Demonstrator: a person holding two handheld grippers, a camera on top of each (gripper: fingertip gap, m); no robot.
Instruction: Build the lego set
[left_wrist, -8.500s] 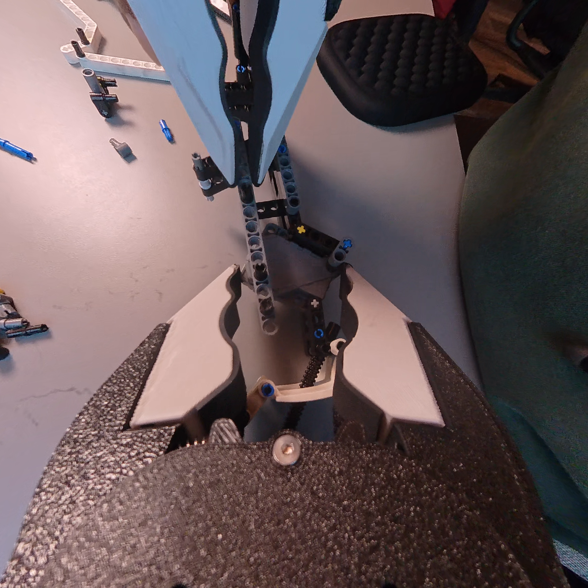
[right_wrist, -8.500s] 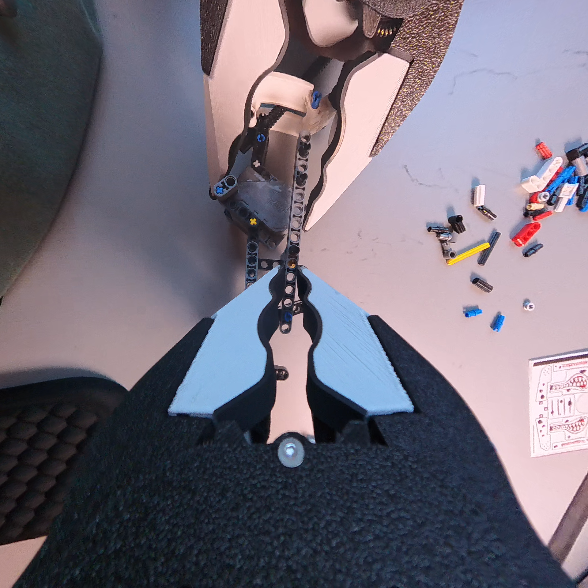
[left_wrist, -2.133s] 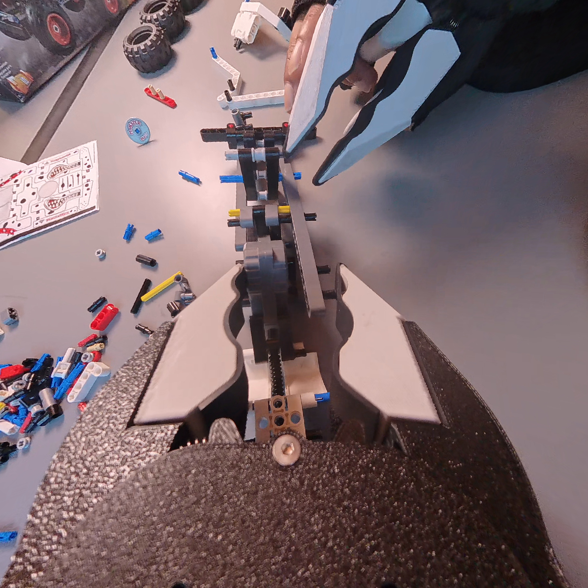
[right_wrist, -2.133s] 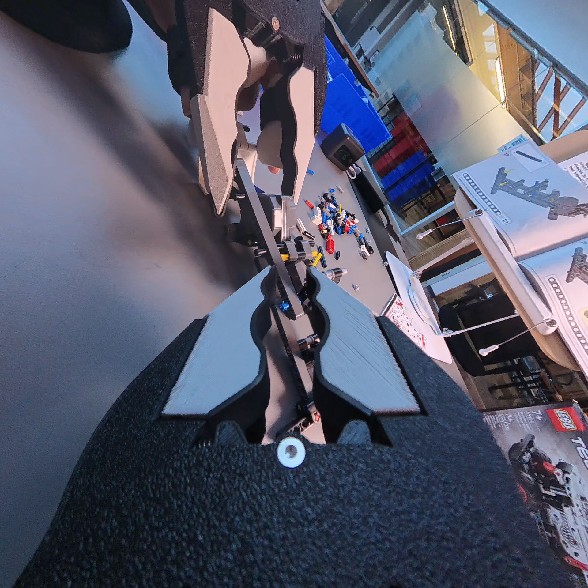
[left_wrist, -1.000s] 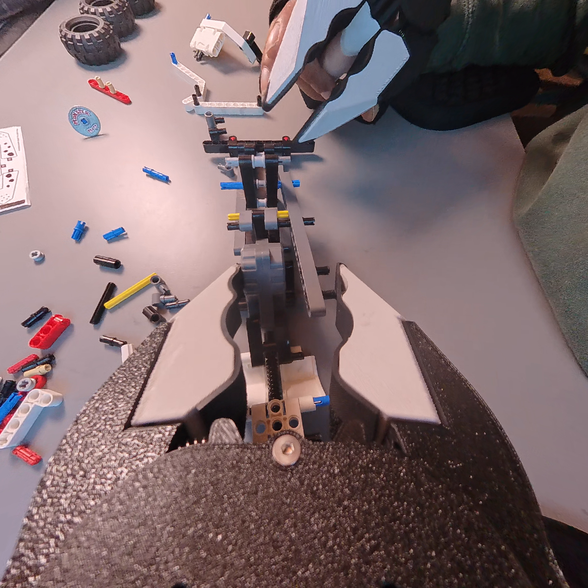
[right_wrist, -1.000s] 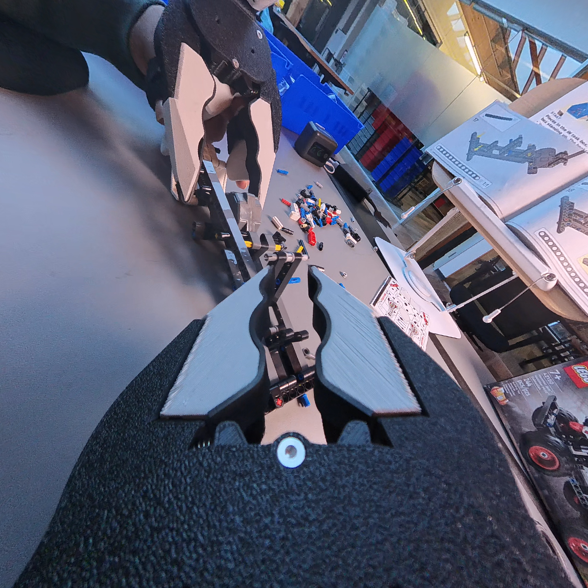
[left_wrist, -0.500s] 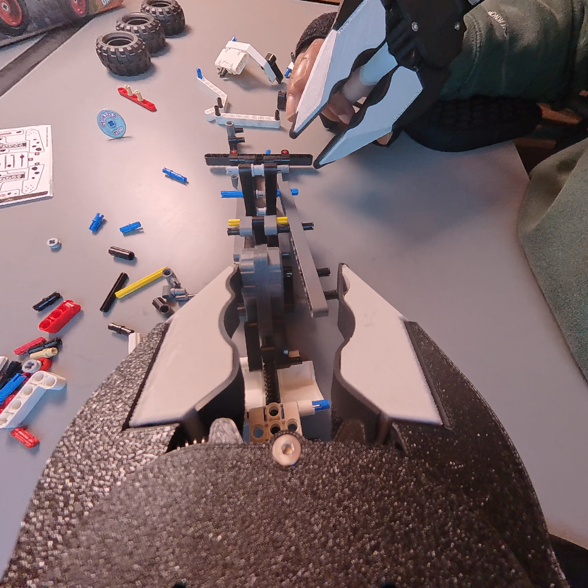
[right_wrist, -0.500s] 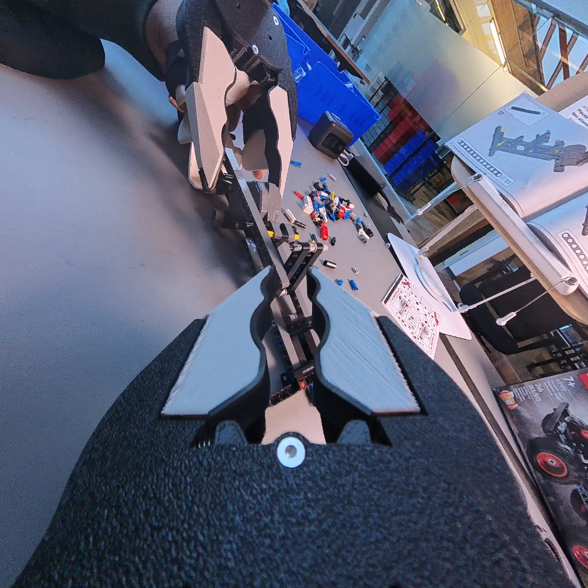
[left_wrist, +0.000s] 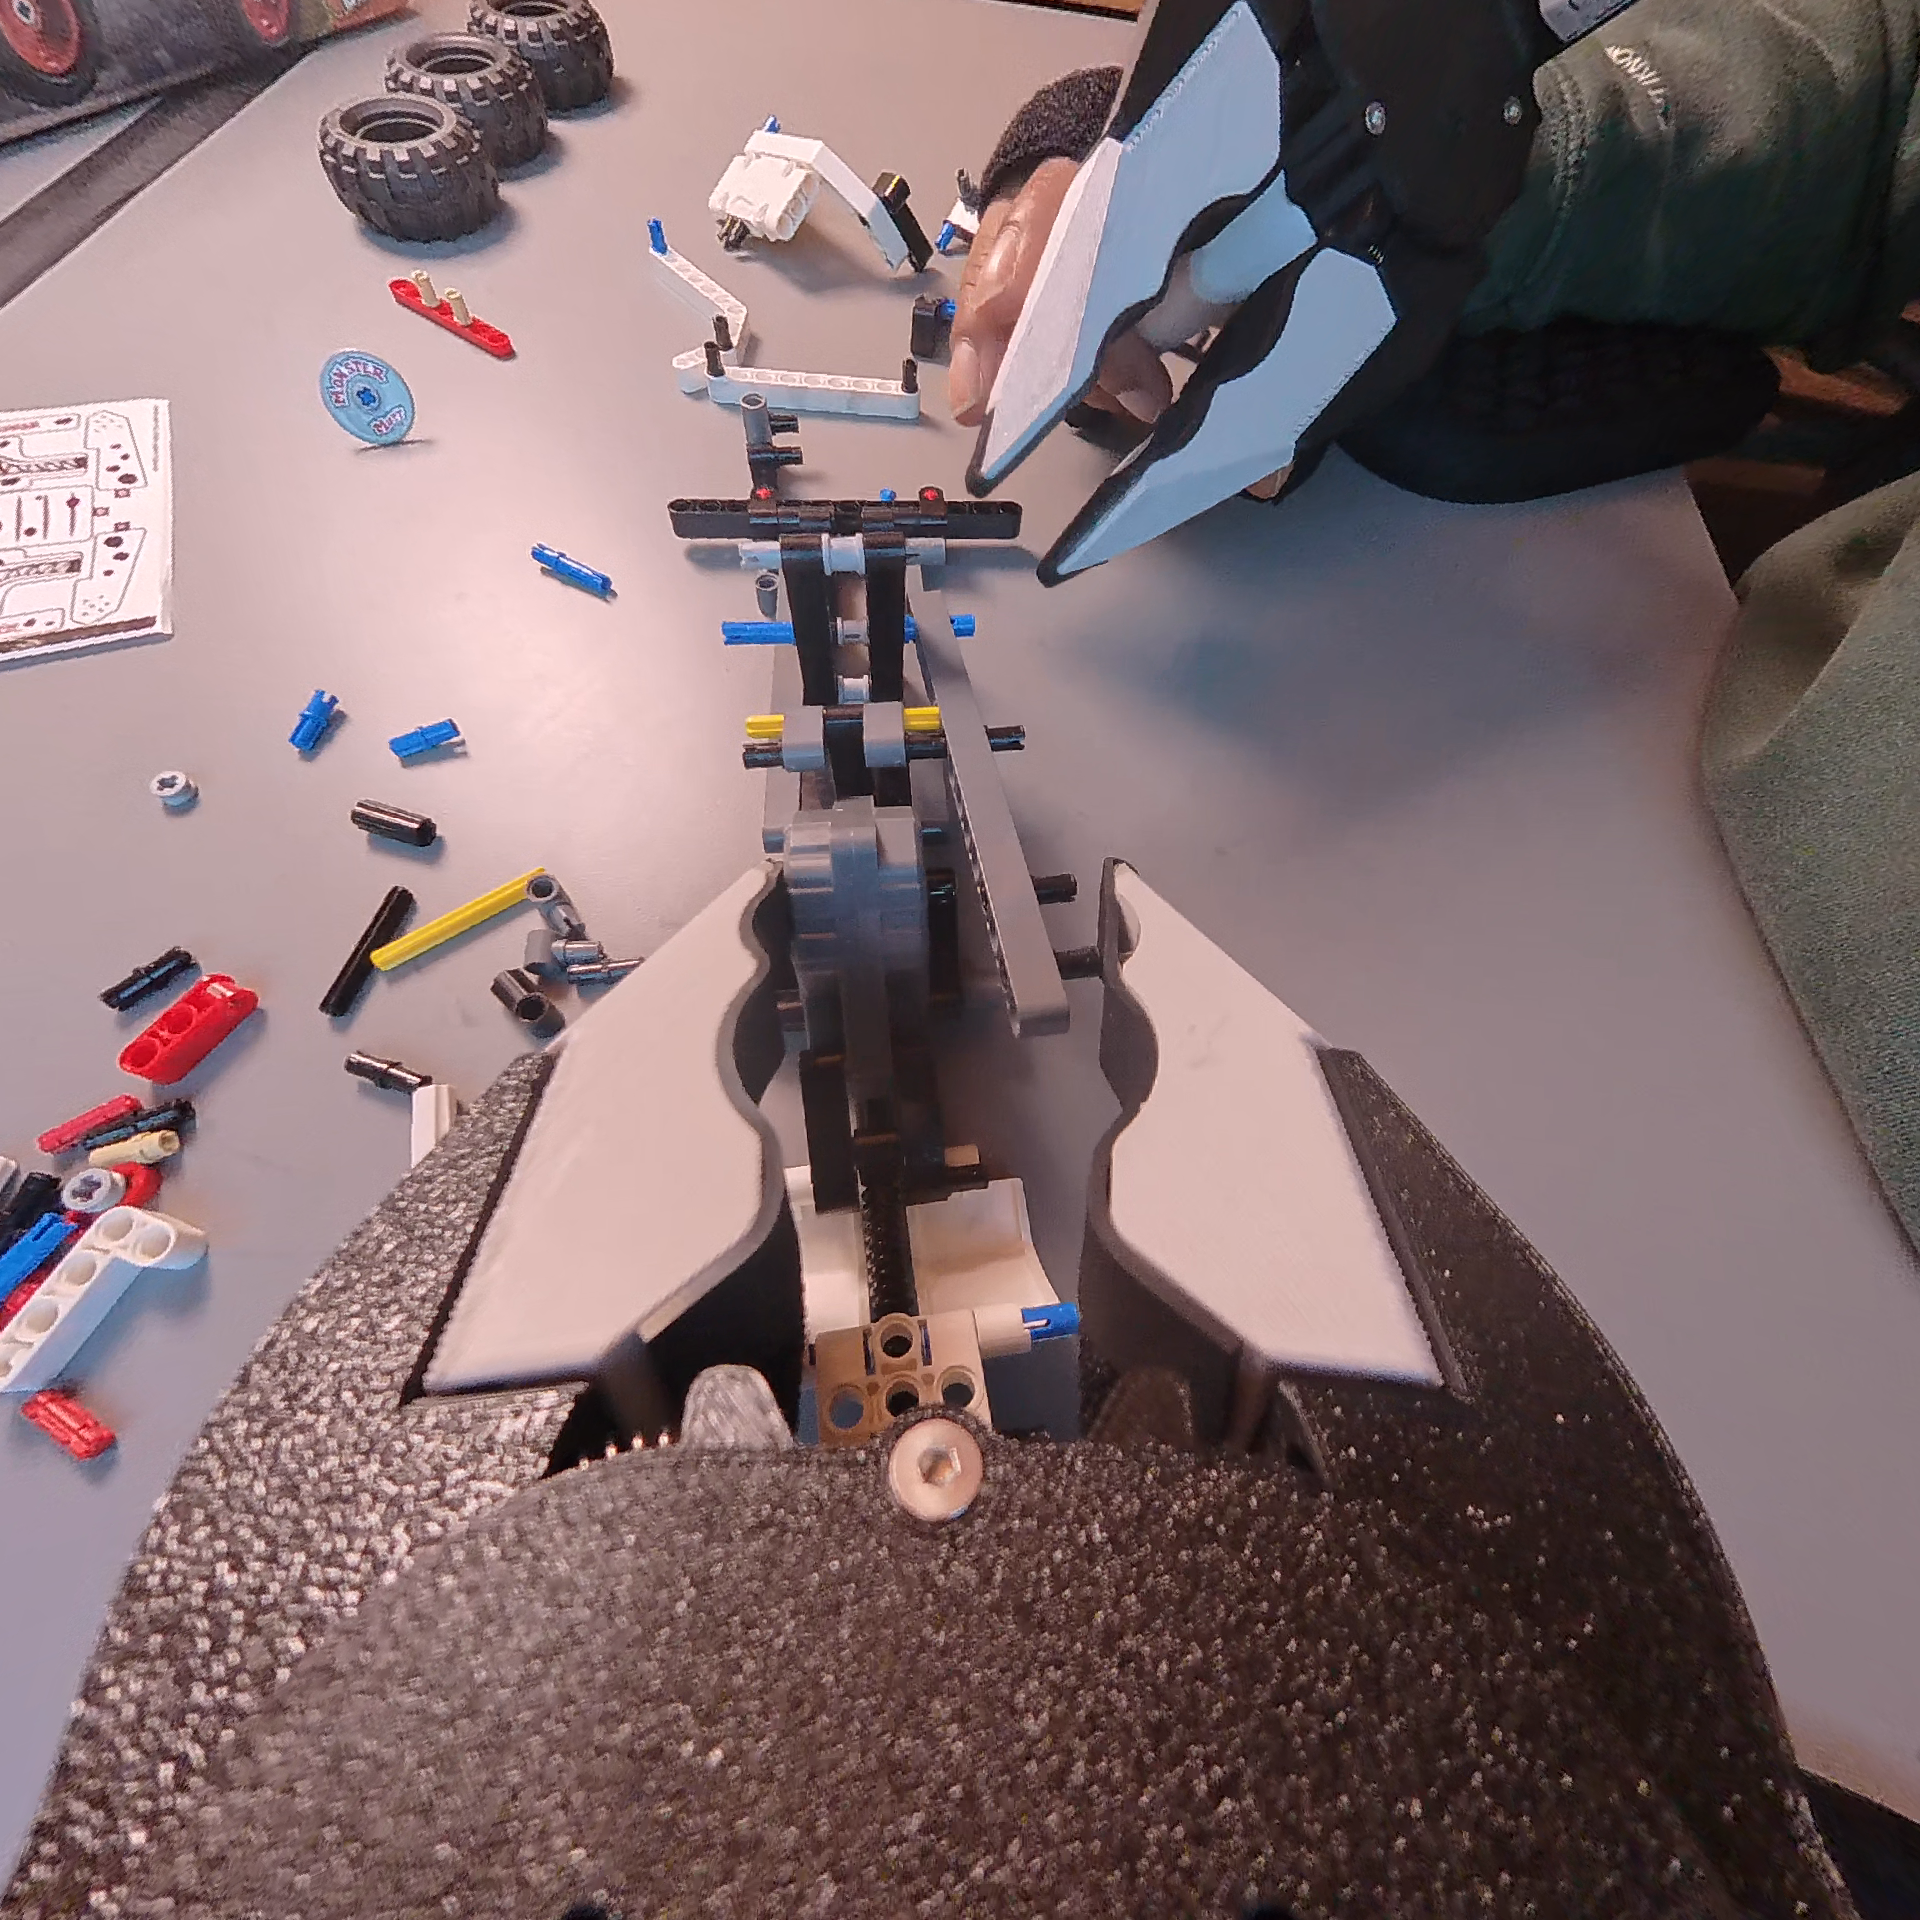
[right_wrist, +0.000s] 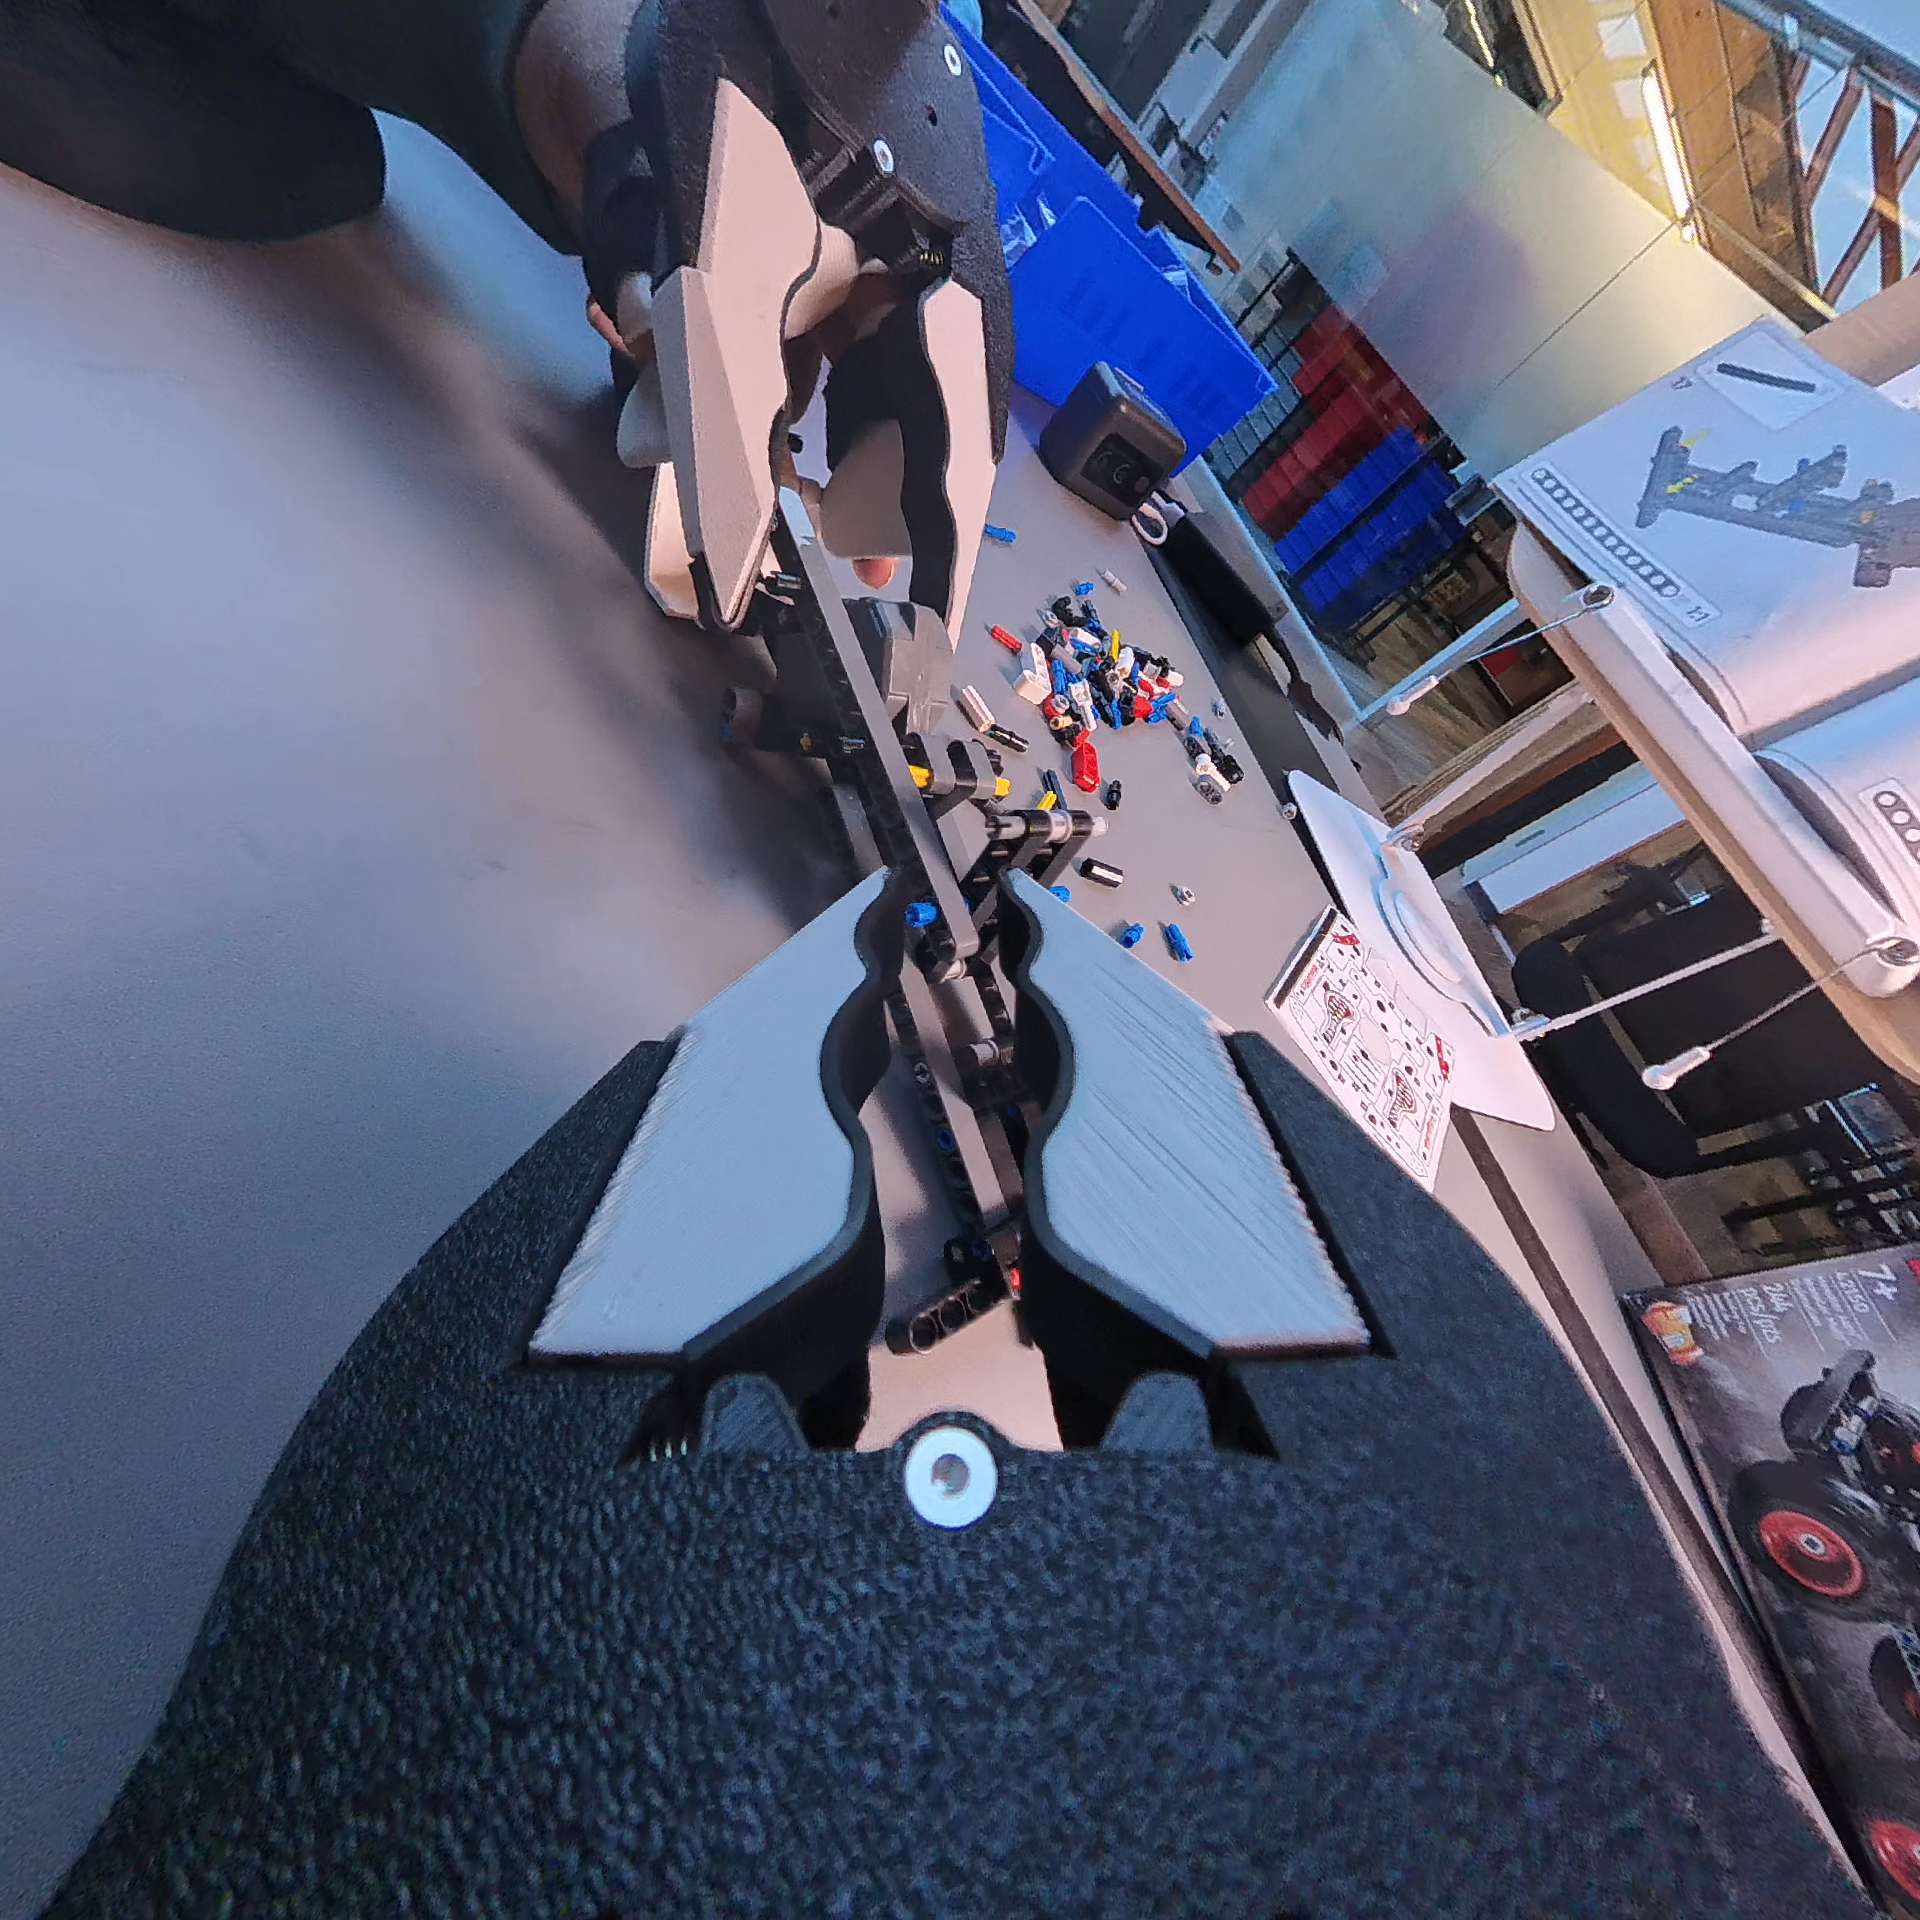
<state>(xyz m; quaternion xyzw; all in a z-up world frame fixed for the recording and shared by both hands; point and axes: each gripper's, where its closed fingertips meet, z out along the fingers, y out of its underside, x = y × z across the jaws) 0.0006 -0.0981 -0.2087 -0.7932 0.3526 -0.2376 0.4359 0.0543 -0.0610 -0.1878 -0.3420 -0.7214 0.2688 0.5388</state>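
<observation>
The Lego chassis (left_wrist: 883, 727) is a long grey and black beam frame with a grey gear block, yellow and blue pins and a black cross beam (left_wrist: 842, 514) at its far end. My left gripper (left_wrist: 940, 878) is shut on the chassis near end, with the gear block between its fingers. It also shows in the right wrist view (right_wrist: 842, 613). My right gripper (left_wrist: 1018, 525) is open and empty, just off the right end of the cross beam. In the right wrist view the right gripper (right_wrist: 948, 883) has the chassis (right_wrist: 894, 790) lined up between its fingers.
Loose parts (left_wrist: 104, 1174) lie at the left, with several black tyres (left_wrist: 426, 171), white beams (left_wrist: 800, 384), a sticker sheet (left_wrist: 73, 530) and a blue disc (left_wrist: 366, 398) farther back. An instruction booklet (right_wrist: 1714, 540), a blue bin (right_wrist: 1101, 291) and the set's box (right_wrist: 1829, 1507) stand beyond. My right tips are roughly 20 cm from the blue disc (left_wrist: 366, 398).
My right gripper has let go of the beam it held 8.5 s ago. The chassis has been turned round in my left gripper. Over the last second the right gripper has stayed near the cross beam.
</observation>
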